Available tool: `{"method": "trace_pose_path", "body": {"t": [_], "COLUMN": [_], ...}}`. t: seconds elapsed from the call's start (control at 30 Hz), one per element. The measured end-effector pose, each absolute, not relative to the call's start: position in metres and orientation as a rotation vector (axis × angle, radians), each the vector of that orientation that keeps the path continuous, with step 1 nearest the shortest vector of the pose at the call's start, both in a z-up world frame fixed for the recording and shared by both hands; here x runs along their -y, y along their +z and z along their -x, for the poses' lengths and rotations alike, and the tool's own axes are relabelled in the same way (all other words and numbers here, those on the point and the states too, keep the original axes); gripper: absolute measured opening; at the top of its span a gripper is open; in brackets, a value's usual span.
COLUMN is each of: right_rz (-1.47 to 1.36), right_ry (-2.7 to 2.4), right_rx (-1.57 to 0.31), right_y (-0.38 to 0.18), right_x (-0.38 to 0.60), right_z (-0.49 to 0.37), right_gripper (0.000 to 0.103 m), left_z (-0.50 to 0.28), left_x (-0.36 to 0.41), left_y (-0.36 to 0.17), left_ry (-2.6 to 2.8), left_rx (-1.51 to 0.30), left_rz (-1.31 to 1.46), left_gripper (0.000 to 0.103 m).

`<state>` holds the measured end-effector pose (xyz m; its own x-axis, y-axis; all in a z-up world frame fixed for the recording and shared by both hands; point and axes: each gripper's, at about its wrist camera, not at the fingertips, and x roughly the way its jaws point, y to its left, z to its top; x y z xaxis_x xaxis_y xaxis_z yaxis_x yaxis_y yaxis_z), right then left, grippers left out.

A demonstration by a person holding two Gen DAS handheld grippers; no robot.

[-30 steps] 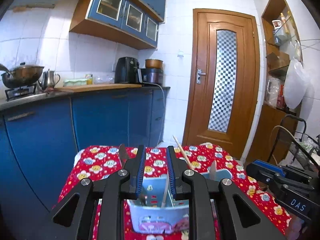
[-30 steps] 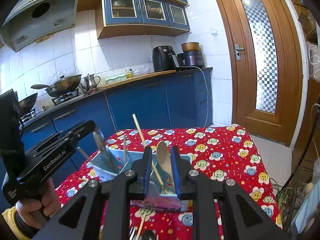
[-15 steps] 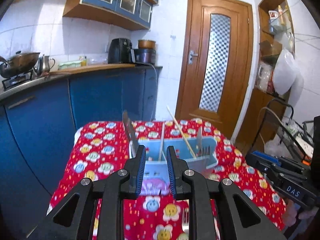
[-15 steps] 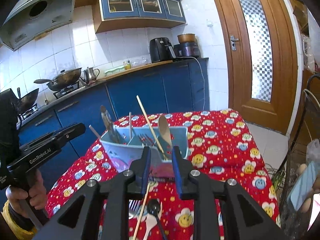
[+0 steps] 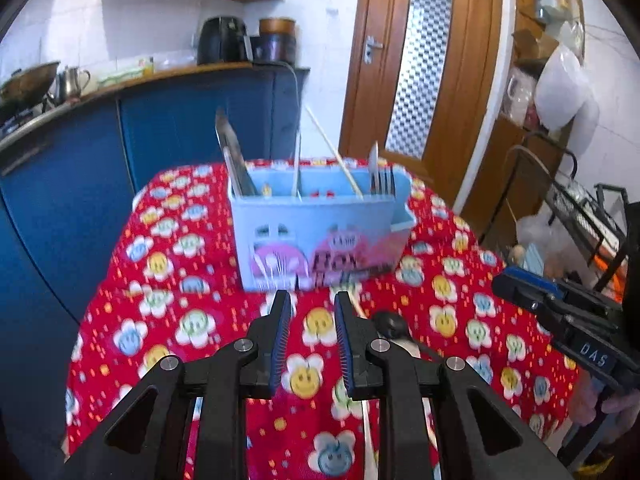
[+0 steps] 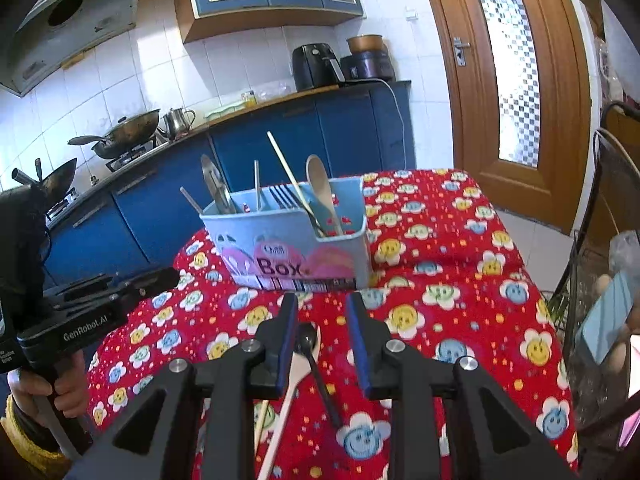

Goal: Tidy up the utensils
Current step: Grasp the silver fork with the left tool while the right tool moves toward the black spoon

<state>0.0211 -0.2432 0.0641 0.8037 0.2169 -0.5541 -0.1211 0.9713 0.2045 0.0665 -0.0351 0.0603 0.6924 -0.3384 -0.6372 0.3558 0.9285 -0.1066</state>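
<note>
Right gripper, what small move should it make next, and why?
Probably ease the right gripper down onto the black spoon lying loose on the red tablecloth. Its jaws have just been opening, nothing is between them, and the spoon's bowl sits just below the gap, in front of the blue utensil box.

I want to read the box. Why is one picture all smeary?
Left wrist view: motion blur smears the blue utensil box and flowered tablecloth; the lettering is unreadable. Right wrist view: sharper, "Box" reads clearly. Both views bend the door frames, fisheye distortion.
</note>
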Motion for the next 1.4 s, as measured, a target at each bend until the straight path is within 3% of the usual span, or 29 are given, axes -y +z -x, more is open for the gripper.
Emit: {"method": "trace_pose_path", "body": {"t": [0.6,1.1,1.4], "right_rz": [-0.227,-0.248,-0.258], "right_ry": [0.177,0.173,0.179], "right_rx": [-0.678,-0.689,-0.694], "right_y": [0.030,0.019,0.014], "right_x": [0.263,0.280,0.286], "right_z": [-0.008,-0.011,-0.014], "right_gripper": [0.036,0.042,0.043], "left_z": [-0.068,-0.078,-0.096], "left_x": [0.063,0.082,0.093], "left_y": [0.008,-0.005,-0.013], "left_ry": [-0.451,-0.483,-0.559], "left_rx": [-0.985,-1.132,-1.269], "left_rz": [-0.103,-0.158,-0.188], "left_gripper": [0.024,0.024,0.011]}}
